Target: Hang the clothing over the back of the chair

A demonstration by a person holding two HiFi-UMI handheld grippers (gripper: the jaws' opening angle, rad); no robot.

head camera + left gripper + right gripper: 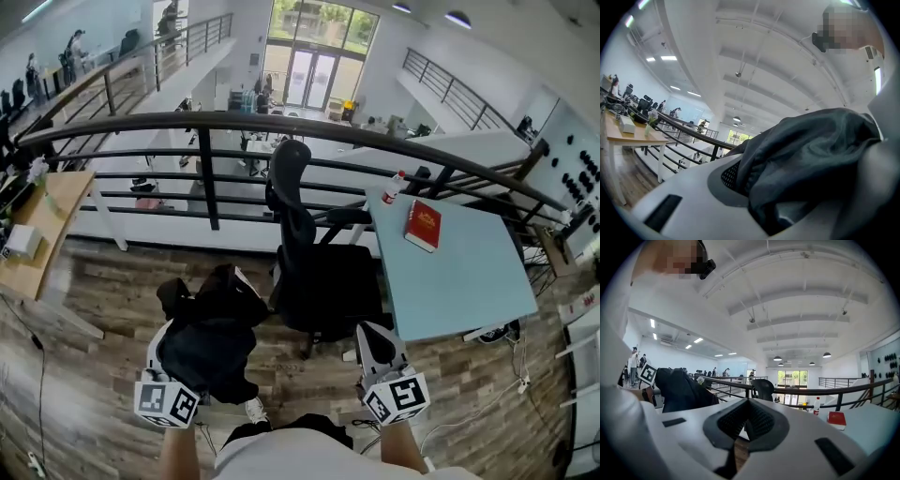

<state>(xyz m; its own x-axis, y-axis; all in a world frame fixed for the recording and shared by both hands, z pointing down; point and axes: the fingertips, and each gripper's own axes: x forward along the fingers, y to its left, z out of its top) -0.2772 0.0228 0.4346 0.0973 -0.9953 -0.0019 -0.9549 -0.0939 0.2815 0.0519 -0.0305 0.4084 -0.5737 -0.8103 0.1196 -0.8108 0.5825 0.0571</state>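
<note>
My left gripper (183, 337) at the lower left of the head view is shut on a bundle of black clothing (214, 330), which drapes over its jaws and hides the fingertips. In the left gripper view the dark fabric (811, 154) fills the space between the jaws (754, 187). A black office chair (309, 267) with a high back stands just ahead, between the two grippers and facing the table. My right gripper (373, 339) is shut and holds nothing; it hovers to the right of the chair's seat. From the right gripper view (746, 425) I see the clothing (684, 390) to the left and the chair (764, 389) ahead.
A light blue table (459, 272) stands right of the chair, carrying a red book (423, 225) and a small bottle (395, 187). A black railing (211, 159) runs behind the chair. A wooden desk (42, 225) sits at the far left. Cables lie on the floor at the right.
</note>
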